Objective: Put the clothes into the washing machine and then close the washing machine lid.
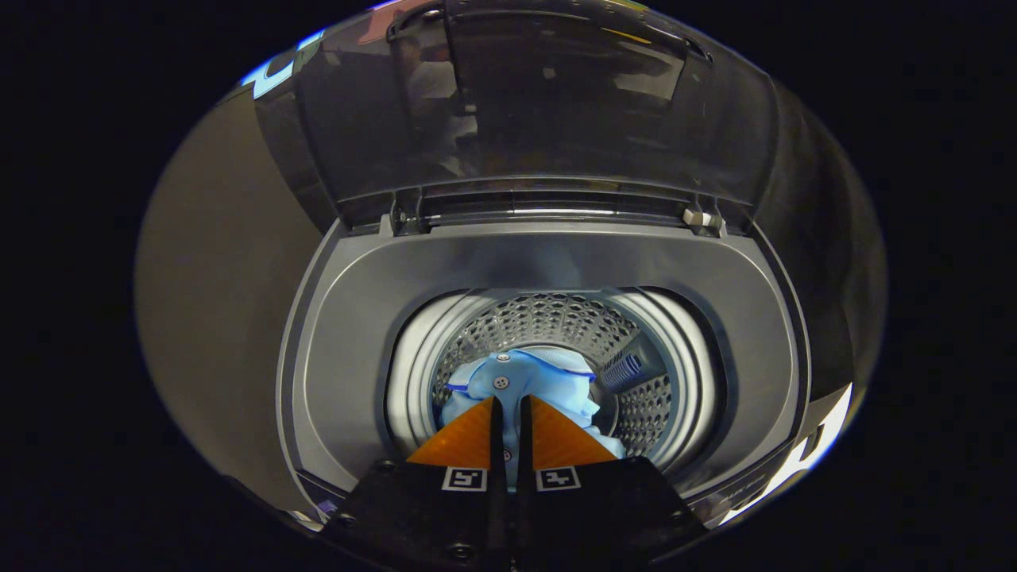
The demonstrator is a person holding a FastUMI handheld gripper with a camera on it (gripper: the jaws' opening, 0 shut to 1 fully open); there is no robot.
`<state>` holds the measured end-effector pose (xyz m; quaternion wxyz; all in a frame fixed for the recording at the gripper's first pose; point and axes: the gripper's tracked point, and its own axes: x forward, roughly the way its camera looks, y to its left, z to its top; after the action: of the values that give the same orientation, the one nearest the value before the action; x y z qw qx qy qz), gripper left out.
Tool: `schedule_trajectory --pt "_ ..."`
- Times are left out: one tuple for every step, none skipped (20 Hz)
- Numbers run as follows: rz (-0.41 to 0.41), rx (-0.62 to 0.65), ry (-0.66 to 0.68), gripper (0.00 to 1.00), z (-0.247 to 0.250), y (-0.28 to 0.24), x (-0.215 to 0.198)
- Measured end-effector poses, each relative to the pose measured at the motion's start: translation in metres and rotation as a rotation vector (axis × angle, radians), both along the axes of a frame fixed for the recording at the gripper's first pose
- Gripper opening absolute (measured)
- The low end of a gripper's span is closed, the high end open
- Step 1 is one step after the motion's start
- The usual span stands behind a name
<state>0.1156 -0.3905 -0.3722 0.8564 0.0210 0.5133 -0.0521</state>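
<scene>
I look down into a top-loading washing machine (357, 349) with a grey top deck. Its perforated steel drum (548, 318) lies open below. A light-blue buttoned garment (496, 375) with a dark-blue trim hangs bunched inside the drum mouth, just ahead of my fingertips. My gripper (509, 401) is above the near rim of the opening, its two fingers drawn nearly together with a thin strip of the blue cloth pinched between them. The dark see-through lid (540, 103) stands raised upright at the back, on its hinges.
A white hinge stop (699, 218) sits at the back right of the deck. A plain tan wall (222, 286) rises left of the machine. A ribbed filter panel (624, 369) is on the drum's right wall.
</scene>
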Motion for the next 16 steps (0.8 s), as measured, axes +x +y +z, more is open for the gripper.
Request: schedule_trajectory --pt "-0.002 0.003 0.004 0.08 0.0 -0.001 0.0" --pt "-0.001 0.005 0.01 0.08 -0.001 -0.002 0.0" --pt "-0.002 0.009 0.016 0.08 -0.003 -0.002 -0.001" --pt "0.003 0.015 0.041 0.08 -0.007 -0.001 -0.004" --pt "0.009 0.018 0.088 0.12 -0.01 -0.001 -0.012" --pt "0.021 -0.003 0.069 0.3 -0.006 -0.004 -0.01" --pt "0.037 -0.046 0.052 0.47 -0.009 -0.011 -0.008" --pt "0.061 -0.068 0.032 0.65 0.002 -0.014 -0.005" --pt "0.074 -0.074 0.033 0.82 0.004 -0.013 -0.003" --pt "0.073 -0.063 0.038 1.0 0.006 -0.01 -0.005" --pt "0.066 -0.053 0.043 1.0 0.006 -0.007 -0.006" --pt "0.058 -0.049 0.048 1.0 0.007 -0.007 -0.007" --pt "0.053 -0.044 0.05 1.0 0.009 -0.006 -0.007" --pt "0.048 -0.037 0.042 1.0 0.011 -0.004 -0.006" --pt "0.041 -0.026 0.035 1.0 0.014 -0.002 -0.005" --pt "0.034 -0.015 0.026 1.0 0.016 0.0 -0.005"
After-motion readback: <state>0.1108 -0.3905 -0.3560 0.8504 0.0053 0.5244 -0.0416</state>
